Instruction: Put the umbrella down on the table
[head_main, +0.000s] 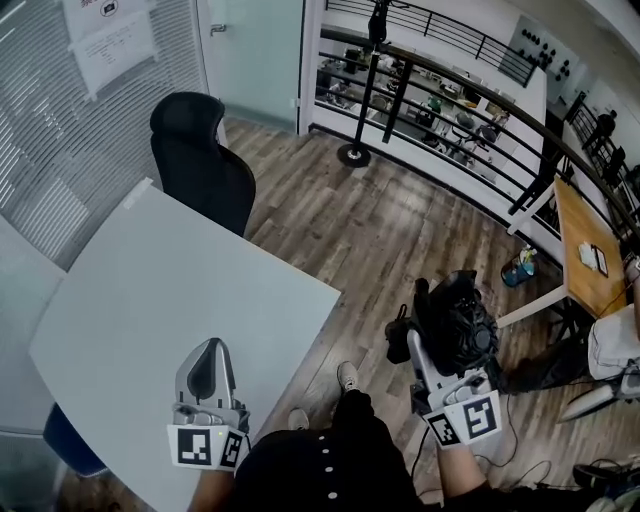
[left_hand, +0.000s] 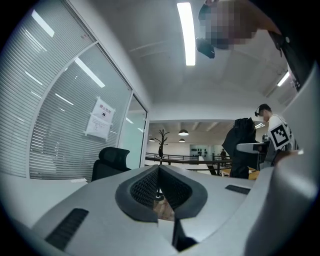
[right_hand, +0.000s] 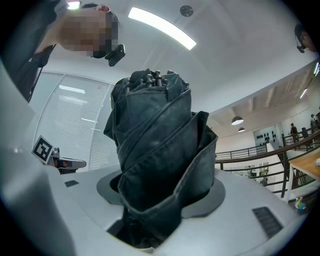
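A folded black umbrella (head_main: 462, 318) is held upright off to the right of the table, above the wooden floor. My right gripper (head_main: 450, 362) is shut on it. In the right gripper view the umbrella (right_hand: 157, 145) fills the middle, its lower folds pinched in my right gripper (right_hand: 160, 197). The pale grey table (head_main: 170, 290) lies to the left. My left gripper (head_main: 213, 348) hovers over the table's near corner, its tips together and nothing held. In the left gripper view my left gripper (left_hand: 159, 170) shows the tips meeting, and the umbrella (left_hand: 243, 145) stands at the right.
A black office chair (head_main: 200, 160) stands at the table's far side. A coat stand (head_main: 365, 90) and a black railing (head_main: 470, 110) are behind. A wooden desk (head_main: 588, 250) and a seated person (head_main: 612, 350) are at the right. My shoe (head_main: 347, 377) is on the floor.
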